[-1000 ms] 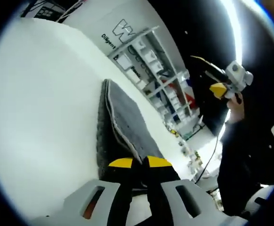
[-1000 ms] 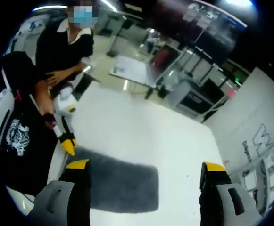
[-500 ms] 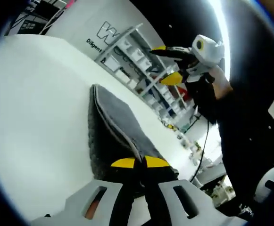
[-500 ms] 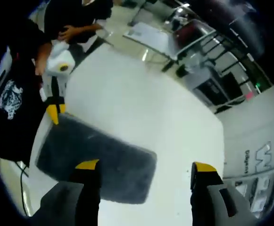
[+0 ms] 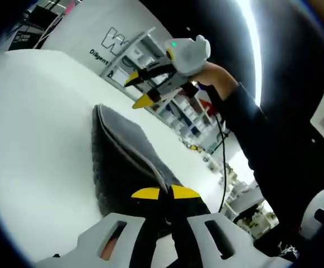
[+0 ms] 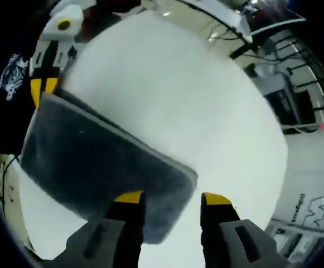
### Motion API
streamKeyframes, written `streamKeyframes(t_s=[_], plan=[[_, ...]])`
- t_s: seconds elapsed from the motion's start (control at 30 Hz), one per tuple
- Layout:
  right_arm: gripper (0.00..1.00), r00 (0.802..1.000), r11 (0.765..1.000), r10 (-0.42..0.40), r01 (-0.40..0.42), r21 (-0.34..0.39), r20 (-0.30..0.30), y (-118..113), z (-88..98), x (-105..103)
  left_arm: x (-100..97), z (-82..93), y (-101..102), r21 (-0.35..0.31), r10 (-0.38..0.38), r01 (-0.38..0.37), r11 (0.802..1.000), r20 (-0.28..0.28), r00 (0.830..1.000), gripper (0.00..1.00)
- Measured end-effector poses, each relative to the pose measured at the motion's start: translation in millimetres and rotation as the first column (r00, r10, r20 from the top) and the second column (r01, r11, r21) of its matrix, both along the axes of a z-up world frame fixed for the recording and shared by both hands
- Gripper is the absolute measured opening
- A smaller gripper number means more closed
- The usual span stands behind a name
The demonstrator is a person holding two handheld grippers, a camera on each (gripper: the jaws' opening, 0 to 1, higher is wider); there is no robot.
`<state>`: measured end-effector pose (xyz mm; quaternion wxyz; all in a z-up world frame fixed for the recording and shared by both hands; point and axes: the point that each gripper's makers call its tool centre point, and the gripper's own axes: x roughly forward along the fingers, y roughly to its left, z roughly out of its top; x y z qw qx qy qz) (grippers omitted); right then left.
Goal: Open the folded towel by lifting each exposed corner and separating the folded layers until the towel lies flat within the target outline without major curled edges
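A folded grey towel (image 6: 100,167) lies on the white desk (image 6: 195,100), near one desk edge; the left claw (image 5: 165,194) is pinched closed on one corner of the towel, its yellow tips pressed together with the top layer raised along its pale hem; the right claw (image 6: 170,198) has its jaws parted, straddling the opposite corner, one tip over the cloth, the other over bare desk; whether it touches the fabric is unclear; shelving (image 5: 150,61) stands beyond the desk.

Folded grey towel (image 6: 95,162) lies on the white table (image 6: 195,106).
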<state>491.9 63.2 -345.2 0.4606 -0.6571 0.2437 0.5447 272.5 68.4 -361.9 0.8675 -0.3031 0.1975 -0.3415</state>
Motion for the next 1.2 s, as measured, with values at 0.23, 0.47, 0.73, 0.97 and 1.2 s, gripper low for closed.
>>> streamKeyframes(t_s=[0.23, 0.47, 0.73, 0.97, 1.2], plan=[[0.30, 1.000, 1.000, 0.017, -0.017, 0.001, -0.006, 15.0, -16.2, 21.9, -0.5, 1.5, -1.7, -0.005, -0.014, 0.014, 1.000, 0.000, 1.000, 0.04], [0.21, 0.999, 0.999, 0.027, -0.028, -0.038, -0.024, 21.4, -35.1, 27.3, -2.0, -0.7, -0.6, -0.007, -0.025, 0.025, 1.000, 0.001, 1.000, 0.04], [0.16, 0.998, 0.995, 0.059, -0.061, -0.084, -0.025, 21.7, -54.8, 28.7, -1.9, -1.9, -4.1, -0.016, -0.031, 0.031, 0.999, 0.004, 1.000, 0.04], [0.15, 0.991, 0.985, 0.132, -0.133, -0.113, -0.016, 26.6, -62.3, 27.8, -2.1, -3.2, -4.3, -0.024, -0.035, 0.035, 0.999, 0.000, 0.999, 0.04], [0.11, 0.982, 0.971, 0.189, -0.190, -0.142, -0.021, 25.3, -71.1, 25.4, -2.3, -3.6, -3.4, -0.029, -0.037, 0.037, 0.999, -0.001, 0.999, 0.04]])
